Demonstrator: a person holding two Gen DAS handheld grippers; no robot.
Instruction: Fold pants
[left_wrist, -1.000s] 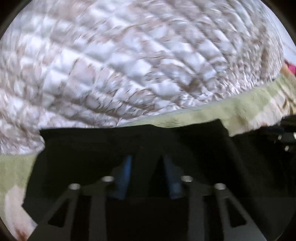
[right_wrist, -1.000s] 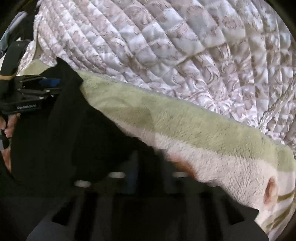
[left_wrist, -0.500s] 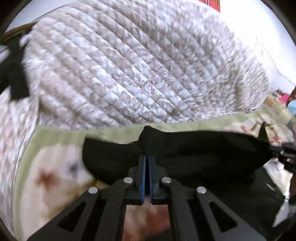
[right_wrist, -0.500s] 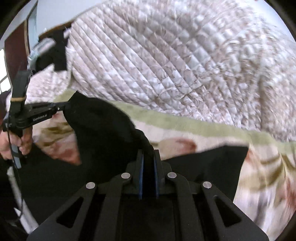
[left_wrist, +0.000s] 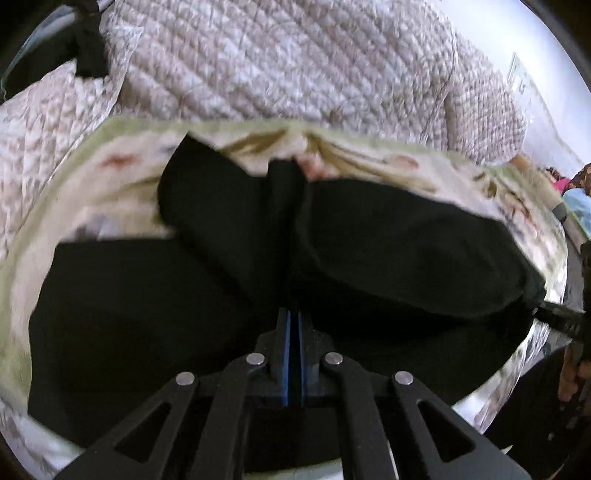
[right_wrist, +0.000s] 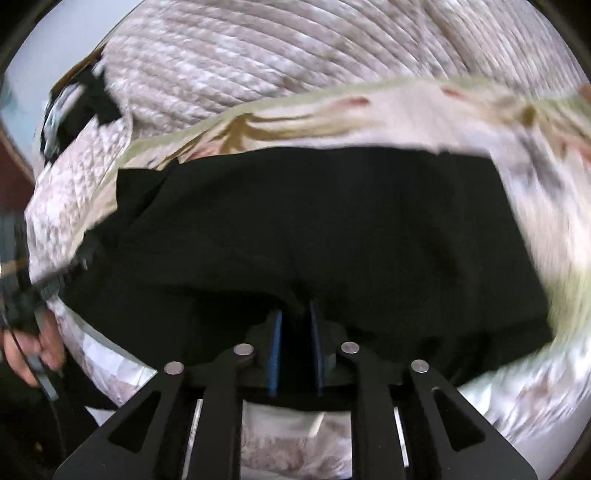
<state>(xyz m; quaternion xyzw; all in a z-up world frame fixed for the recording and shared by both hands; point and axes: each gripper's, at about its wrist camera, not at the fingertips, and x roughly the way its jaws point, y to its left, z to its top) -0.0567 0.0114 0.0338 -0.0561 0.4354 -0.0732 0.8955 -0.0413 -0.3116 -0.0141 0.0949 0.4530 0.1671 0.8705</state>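
1. Left gripper (left_wrist: 293, 325): blue pads pressed flat together on a pinch of black cloth, no gap showing between them.
2. Right gripper (right_wrist: 295, 325): blue pads standing a little apart with dark cloth between them; clamped or just letting go, cannot tell from this view.
3. Pants (right_wrist: 295, 229), black, draped from both grippers out over the floral blanket (right_wrist: 369, 114), a broad dark panel reaching toward the blanket's far edge.
4. From the left wrist view, two rounded lobes of cloth bulging up ahead of the pads, with a narrow ridge (left_wrist: 284, 177) between them, lower layer lying flat near the blanket's left edge.
5. Looks like a fold being carried over, not yet laid down.
6. Risk one: right-hand pinch slipping if those pads are loosening, and that side dropping crooked.
7. Risk two: the bulging lobes trapping air and bunching, leaving a lumpy, uneven fold unless pulled taut before lowering.
8. Risk three: soft blanket dragging along under the cloth and skewing the edges.
9. Underneath: plush cream blanket with a green border and leafy print, spread on a bed.
10. Beyond its far edge: a big quilted comforter (left_wrist: 295, 62), pale with a brownish pattern, heaped high.
11. Holder's hand (right_wrist: 33, 347) at the left of the right view; pale wall behind, plenty of motion blur.
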